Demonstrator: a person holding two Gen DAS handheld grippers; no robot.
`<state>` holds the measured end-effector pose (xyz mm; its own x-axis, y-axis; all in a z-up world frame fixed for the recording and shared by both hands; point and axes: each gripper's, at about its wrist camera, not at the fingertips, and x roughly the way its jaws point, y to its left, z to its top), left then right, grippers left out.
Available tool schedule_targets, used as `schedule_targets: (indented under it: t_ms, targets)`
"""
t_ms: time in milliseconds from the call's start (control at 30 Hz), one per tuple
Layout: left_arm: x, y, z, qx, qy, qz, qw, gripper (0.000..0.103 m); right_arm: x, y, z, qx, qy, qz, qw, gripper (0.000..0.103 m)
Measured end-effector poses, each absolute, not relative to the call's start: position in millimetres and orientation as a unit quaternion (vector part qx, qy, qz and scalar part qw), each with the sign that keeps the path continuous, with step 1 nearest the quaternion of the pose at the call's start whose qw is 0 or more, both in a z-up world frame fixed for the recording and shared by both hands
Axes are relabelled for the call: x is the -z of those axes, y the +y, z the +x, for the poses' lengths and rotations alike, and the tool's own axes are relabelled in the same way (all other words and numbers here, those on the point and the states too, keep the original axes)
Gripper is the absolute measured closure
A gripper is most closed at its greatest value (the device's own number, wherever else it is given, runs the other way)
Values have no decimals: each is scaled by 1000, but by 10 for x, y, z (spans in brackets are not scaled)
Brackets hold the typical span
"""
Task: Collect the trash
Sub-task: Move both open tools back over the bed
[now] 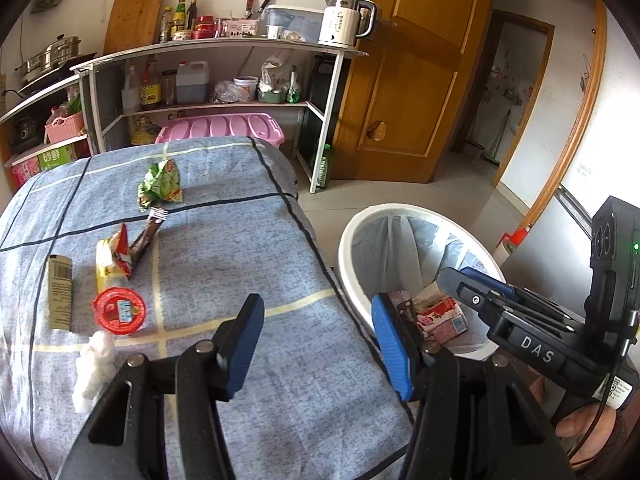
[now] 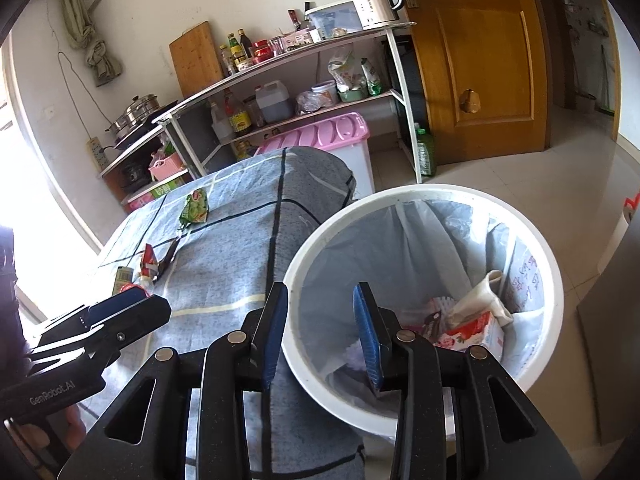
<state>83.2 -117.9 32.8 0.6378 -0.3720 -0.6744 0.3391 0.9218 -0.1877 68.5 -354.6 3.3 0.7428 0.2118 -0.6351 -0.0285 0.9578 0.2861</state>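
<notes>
Both claws gape empty: the left gripper (image 1: 318, 344) over the bedspread (image 1: 224, 264), the right gripper (image 2: 320, 332) above the bin (image 2: 420, 196).

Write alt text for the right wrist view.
The right claw, open and empty, hovers over the rim of a white lined trash bin holding a pink carton and wrappers. Left of it, a blue checked cloth still carries a green snack bag.
</notes>
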Motion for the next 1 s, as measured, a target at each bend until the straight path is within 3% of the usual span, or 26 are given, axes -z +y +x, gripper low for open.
schedule_targets:
  t_ms: [1000]
  targets:
    - [-21,614,882,27,389,-109,914,43,183,-1983,1164,-213,388,79,893,53]
